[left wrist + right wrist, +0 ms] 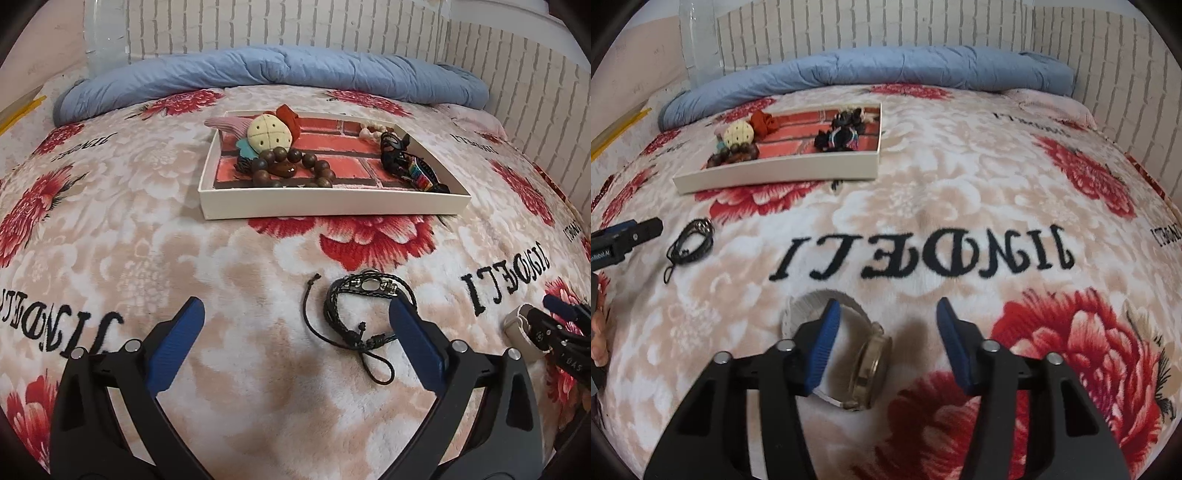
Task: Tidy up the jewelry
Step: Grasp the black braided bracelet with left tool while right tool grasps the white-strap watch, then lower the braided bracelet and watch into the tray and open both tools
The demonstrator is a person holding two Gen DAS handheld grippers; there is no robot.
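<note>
A white tray point(332, 203) lined with a red brick print sits on the bed and holds wooden beads point(295, 166), a cream round plush piece point(267, 131) and a dark multicoloured bracelet point(410, 162). A black braided cord bracelet point(365, 306) lies on the blanket, in front of my open left gripper point(295, 314), by its right finger. My right gripper point(886, 321) is open around a wristwatch point(871, 365) with a pale band; the left finger stands inside the band loop. The tray point(783, 170) and black bracelet point(690, 242) also show in the right wrist view.
The floral blanket point(147, 229) with black lettering covers the bed. A blue quilt point(280, 70) lies rolled along the back, under a white brick wall point(280, 26). The right gripper and watch show at the right edge of the left wrist view point(546, 328).
</note>
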